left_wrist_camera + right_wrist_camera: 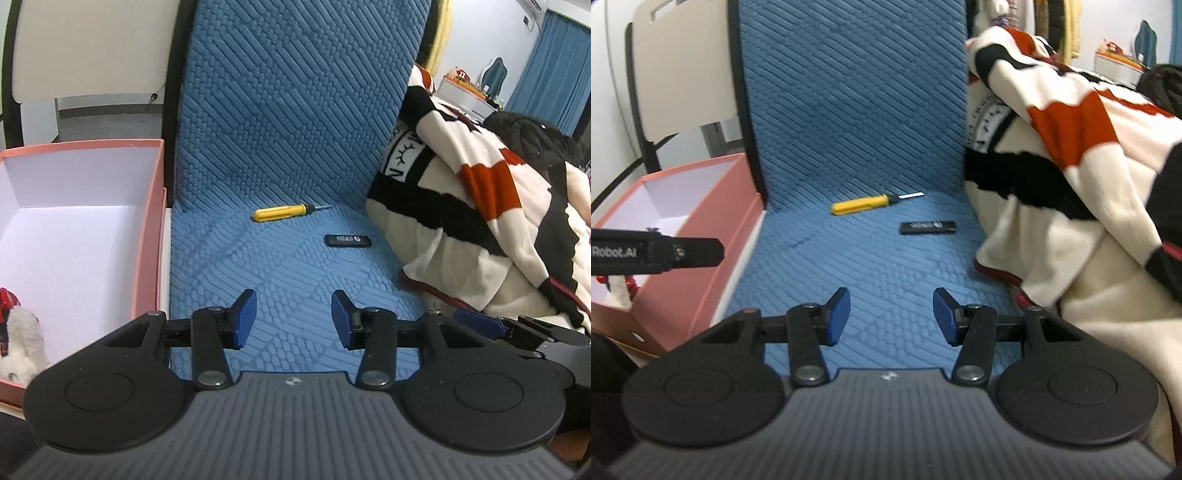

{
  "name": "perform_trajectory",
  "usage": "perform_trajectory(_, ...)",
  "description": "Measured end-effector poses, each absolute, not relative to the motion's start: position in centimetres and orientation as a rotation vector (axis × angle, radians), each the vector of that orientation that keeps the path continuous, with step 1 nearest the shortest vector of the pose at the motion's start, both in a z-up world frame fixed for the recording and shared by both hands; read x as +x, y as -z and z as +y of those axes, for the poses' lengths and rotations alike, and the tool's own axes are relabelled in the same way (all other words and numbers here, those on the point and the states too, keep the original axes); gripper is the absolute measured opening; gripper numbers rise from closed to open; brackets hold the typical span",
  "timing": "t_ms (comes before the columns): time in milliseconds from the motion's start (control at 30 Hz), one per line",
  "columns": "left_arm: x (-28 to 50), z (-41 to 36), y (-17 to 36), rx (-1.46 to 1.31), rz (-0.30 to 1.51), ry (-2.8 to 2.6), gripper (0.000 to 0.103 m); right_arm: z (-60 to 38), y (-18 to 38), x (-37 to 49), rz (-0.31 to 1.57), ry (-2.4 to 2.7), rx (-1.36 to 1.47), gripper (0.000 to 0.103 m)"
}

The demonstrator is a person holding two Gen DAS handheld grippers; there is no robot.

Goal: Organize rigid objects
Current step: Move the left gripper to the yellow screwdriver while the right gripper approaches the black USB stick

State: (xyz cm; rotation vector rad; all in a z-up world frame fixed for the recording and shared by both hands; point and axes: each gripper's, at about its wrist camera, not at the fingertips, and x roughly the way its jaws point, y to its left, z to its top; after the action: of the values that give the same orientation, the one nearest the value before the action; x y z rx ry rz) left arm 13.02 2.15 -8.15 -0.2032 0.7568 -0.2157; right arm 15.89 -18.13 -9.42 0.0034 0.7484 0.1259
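We hold both the left gripper (293, 319) and the right gripper (890, 316) spread and empty above the blue quilted cushion (295, 266). The yellow-handled screwdriver (282, 213) and black rectangular stick (347, 240) lie ahead, apart; next we judge a reach forward, then the pink cardboard box (149, 221).

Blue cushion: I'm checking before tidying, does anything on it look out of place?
Yes. A yellow screwdriver and a black stick-shaped device lie loose on the blue cushion, outside the pink box. Nothing looks damaged.
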Motion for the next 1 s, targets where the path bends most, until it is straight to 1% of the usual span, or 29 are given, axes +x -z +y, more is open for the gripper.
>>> perform_trajectory(400,14.2,0.2,10.2,-0.181,0.775,0.206,0.051,-19.8,10.3,15.4,0.733,-0.096,0.020,0.053)
perform_trajectory(700,20.1,-0.9,12.0,-0.124,0.799,0.238,0.051,-21.1,11.4,18.0,0.744,-0.083,0.113,0.053)
perform_trajectory(1000,25.3,-2.3,13.9,-0.120,0.848,0.279,0.051,-21.0,12.4,21.1,0.742,-0.085,0.130,0.053)
